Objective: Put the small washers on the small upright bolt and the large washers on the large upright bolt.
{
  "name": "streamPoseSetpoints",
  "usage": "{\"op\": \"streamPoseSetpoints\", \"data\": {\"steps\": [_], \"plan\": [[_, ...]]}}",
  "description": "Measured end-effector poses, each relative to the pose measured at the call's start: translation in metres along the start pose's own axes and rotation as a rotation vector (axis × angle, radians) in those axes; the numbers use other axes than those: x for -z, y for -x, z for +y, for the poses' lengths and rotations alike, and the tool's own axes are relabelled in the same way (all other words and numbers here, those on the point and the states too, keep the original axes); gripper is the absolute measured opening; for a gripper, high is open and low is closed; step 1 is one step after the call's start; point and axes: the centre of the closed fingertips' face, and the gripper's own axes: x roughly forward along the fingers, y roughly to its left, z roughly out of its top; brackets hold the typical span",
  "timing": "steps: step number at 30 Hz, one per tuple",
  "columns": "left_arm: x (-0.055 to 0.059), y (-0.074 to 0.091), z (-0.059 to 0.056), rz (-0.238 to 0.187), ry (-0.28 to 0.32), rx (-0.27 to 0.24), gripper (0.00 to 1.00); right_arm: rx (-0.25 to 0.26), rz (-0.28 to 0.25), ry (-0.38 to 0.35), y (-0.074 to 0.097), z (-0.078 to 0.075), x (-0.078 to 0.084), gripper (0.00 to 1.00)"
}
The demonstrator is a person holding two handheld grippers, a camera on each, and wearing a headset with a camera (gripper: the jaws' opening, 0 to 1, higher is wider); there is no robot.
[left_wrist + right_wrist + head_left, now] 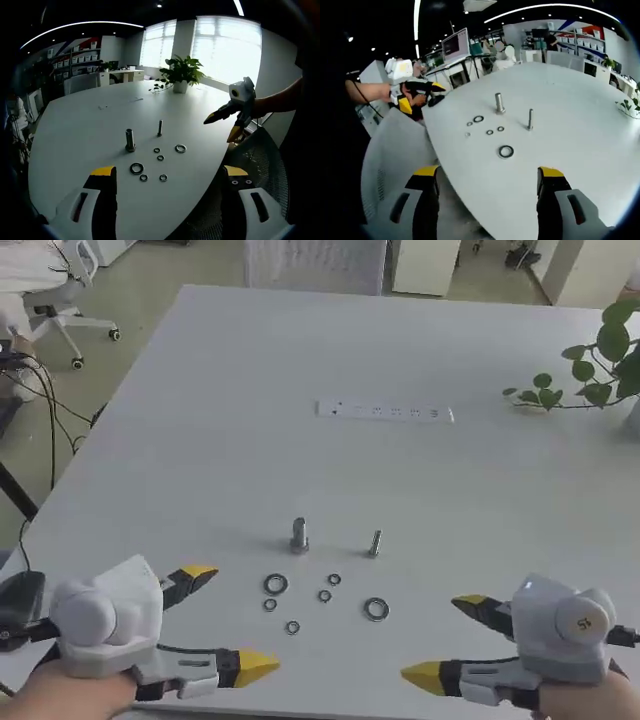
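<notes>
Two hand-held grippers are poised at the near edge of a white table (420,350), each claw spread wide and holding nothing. In the head view the left claw (228,620) sits at lower left and the right claw (444,638) at lower right, their yellow tips pointing inward toward each other.

Beyond the gap between them stand the large upright bolt (299,534) and, to its right and apart from it, the small upright bolt (375,543). All the washers lie flat on the table on the near side of the bolts, none on a bolt. Of the two large washers (276,585), one lies near the large bolt, slightly to its left, and the other lies near the small bolt. Four small washers (325,595) are scattered loosely between and around them, none touching another.

Farther up the table a white power strip (385,412) lies flat, and a potted plant (600,360) leans in at the far right edge.
</notes>
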Motion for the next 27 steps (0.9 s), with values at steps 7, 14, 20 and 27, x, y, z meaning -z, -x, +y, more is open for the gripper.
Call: {"op": "streamPoseSetpoints", "data": {"steps": [7, 14, 20, 27], "plan": [[0.005, 0.002, 0.007, 0.018, -0.034, -0.017, 0.87, 0.008, -0.008, -0.022, 0.002, -0.002, -0.001, 0.76], [0.013, 0.005, 0.013, 0.045, -0.031, -0.022, 0.89, 0.012, -0.024, -0.012, 0.003, -0.003, -0.008, 0.82], [0.012, 0.009, 0.016, 0.042, -0.016, -0.028, 0.91, 0.003, -0.007, 0.021, 0.001, 0.002, -0.007, 0.86], [0.016, 0.009, 0.015, 0.052, -0.010, -0.035, 0.97, -0.017, -0.009, 0.062, -0.001, 0.008, -0.020, 0.93]]}}
